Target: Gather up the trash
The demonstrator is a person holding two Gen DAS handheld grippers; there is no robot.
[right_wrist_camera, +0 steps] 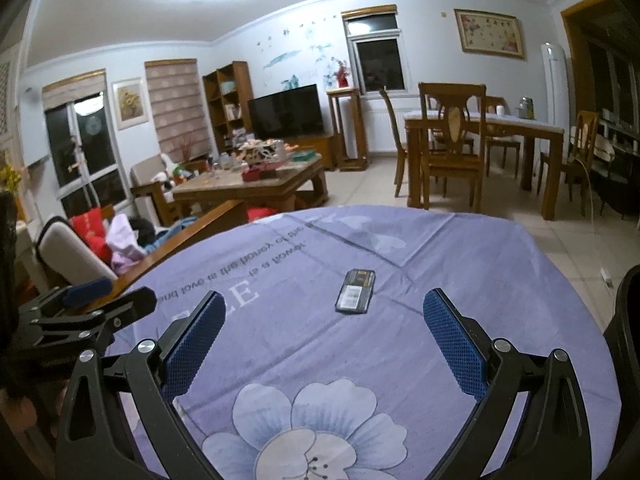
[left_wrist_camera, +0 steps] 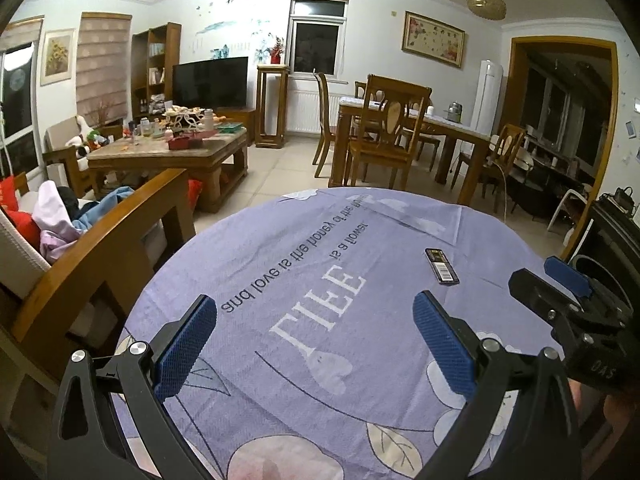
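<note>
A small flat black packet with a white barcode label point(left_wrist_camera: 441, 266) lies on a round table covered in a purple flowered cloth point(left_wrist_camera: 304, 264). In the left wrist view it is ahead and to the right of my left gripper point(left_wrist_camera: 316, 312), which is open and empty above the cloth. In the right wrist view the packet point(right_wrist_camera: 355, 291) lies just ahead, between the open, empty jaws of my right gripper point(right_wrist_camera: 324, 312), on the cloth point(right_wrist_camera: 460, 248). Each gripper shows at the edge of the other's view: the right gripper point(left_wrist_camera: 560, 284) and the left gripper point(right_wrist_camera: 108, 292).
A wooden sofa arm point(left_wrist_camera: 116, 224) with clothes piled behind it stands left of the table. A cluttered coffee table point(left_wrist_camera: 168, 148) is beyond, with a dining table and chairs point(left_wrist_camera: 400, 128) at the right. A dark bin rim point(right_wrist_camera: 624, 320) shows at the far right.
</note>
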